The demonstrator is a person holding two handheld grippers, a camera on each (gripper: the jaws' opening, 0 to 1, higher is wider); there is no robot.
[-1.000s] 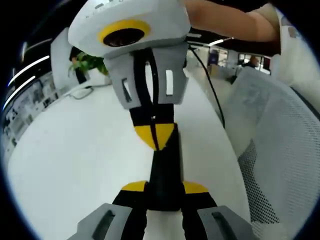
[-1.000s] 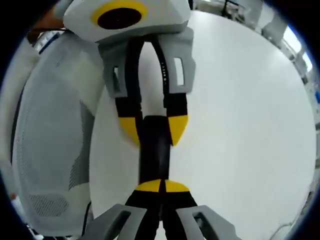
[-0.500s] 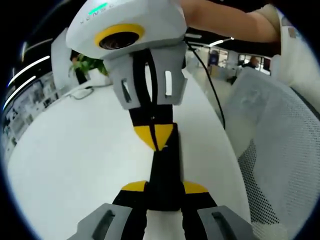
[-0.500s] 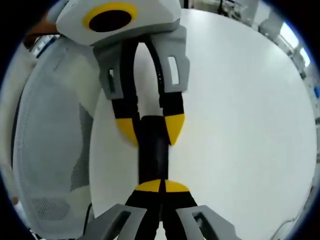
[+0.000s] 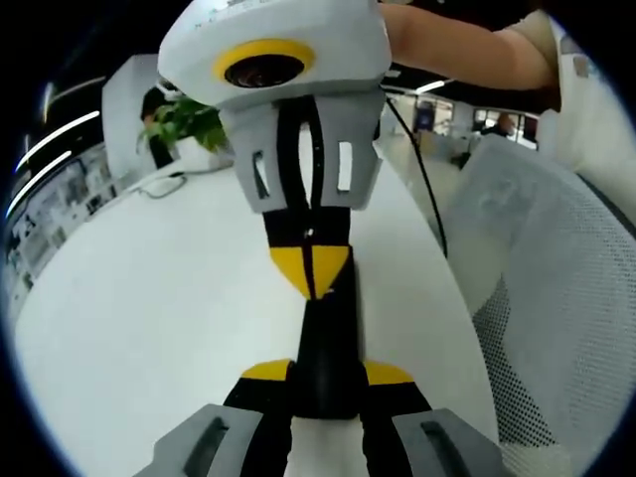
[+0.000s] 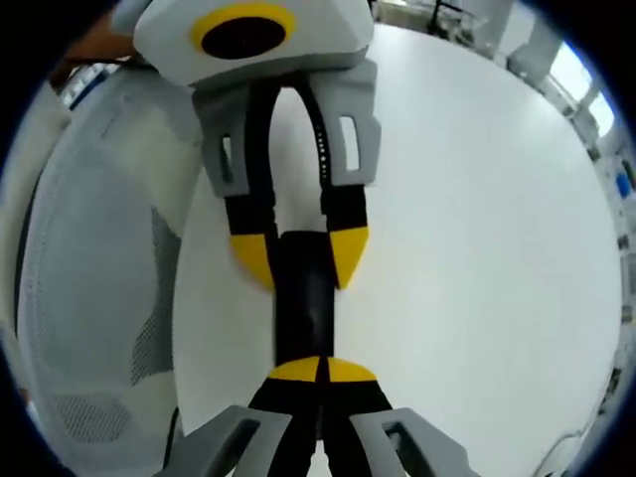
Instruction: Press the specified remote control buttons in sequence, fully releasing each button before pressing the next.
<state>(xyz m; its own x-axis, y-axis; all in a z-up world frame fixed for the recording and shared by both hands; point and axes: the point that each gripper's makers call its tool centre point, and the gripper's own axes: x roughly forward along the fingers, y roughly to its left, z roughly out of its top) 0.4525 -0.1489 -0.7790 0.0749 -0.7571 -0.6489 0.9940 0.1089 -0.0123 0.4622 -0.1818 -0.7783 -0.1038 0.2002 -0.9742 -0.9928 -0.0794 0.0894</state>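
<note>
Since half a second ago the right gripper (image 5: 311, 270) has tipped its body a little to the side in the left gripper view, uncovering more of the potted plant (image 5: 189, 119) behind it, while its yellow tips have stayed on the same spot.

A wide white table (image 5: 149, 298) lies below both tools, with a grey mesh chair (image 5: 566, 298) at its edge and a person's bare forearm (image 5: 467, 50) reaching in above. A long black remote (image 5: 326, 348) is held up over the table, end-on to both cameras.

The left gripper (image 5: 326, 373) has its jaws set narrow, clamped on the remote's two sides. The right gripper's jaws are pressed together into one point, and that point rests on the remote's face.

In the right gripper view the same holds: closed tips (image 6: 320, 370) touch the remote (image 6: 303, 298), gripped farther along by the left gripper (image 6: 298, 260).

The buttons cannot be made out, so it cannot be told which one is touched. A press looks to be under way; the release, and any later presses, seem to remain.
</note>
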